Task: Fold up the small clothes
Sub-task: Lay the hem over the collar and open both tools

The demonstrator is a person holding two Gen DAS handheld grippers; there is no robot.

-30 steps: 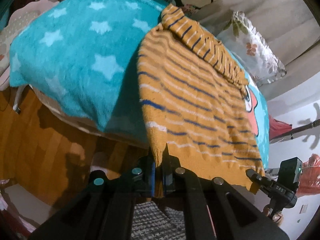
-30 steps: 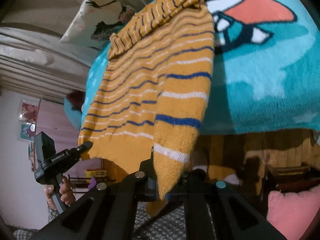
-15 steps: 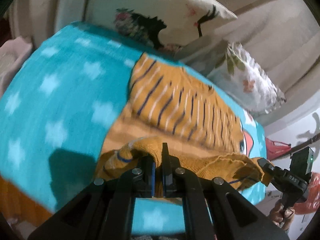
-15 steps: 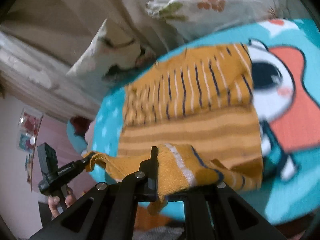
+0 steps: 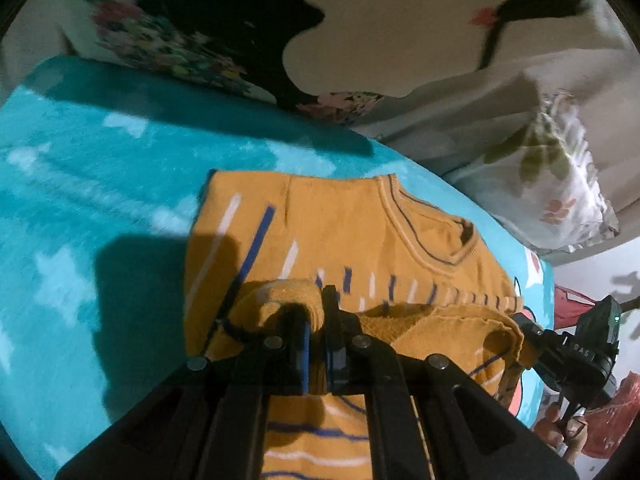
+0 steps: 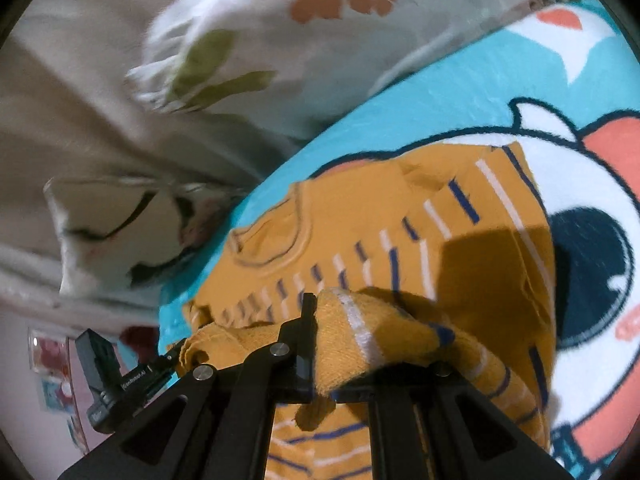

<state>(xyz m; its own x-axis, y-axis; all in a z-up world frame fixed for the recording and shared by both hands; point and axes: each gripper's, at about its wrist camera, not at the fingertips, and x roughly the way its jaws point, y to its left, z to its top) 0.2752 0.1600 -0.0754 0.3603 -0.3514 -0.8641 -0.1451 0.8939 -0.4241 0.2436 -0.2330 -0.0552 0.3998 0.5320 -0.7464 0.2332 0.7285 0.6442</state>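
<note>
A small mustard-yellow knit sweater (image 5: 360, 232) with blue and white stripes lies on a turquoise blanket (image 5: 100, 200), collar toward the pillows. My left gripper (image 5: 316, 320) is shut on one corner of its bottom hem, held over the chest. My right gripper (image 6: 320, 320) is shut on the other hem corner (image 6: 360, 340). The hem is doubled up over the sweater (image 6: 400, 208), hanging loosely between both grippers. The right gripper also shows in the left wrist view (image 5: 528, 336), and the left gripper shows in the right wrist view (image 6: 176, 356).
Floral pillows (image 5: 400, 40) lean against the wall just beyond the collar, also seen in the right wrist view (image 6: 260, 40). The blanket (image 6: 580, 200) carries a cartoon print with white, red and dark patches to the right.
Both grippers lifted the hem from below the bed edge and carried it up and forward over the sweater's body toward the collar. The sweater now lies folded over itself.
</note>
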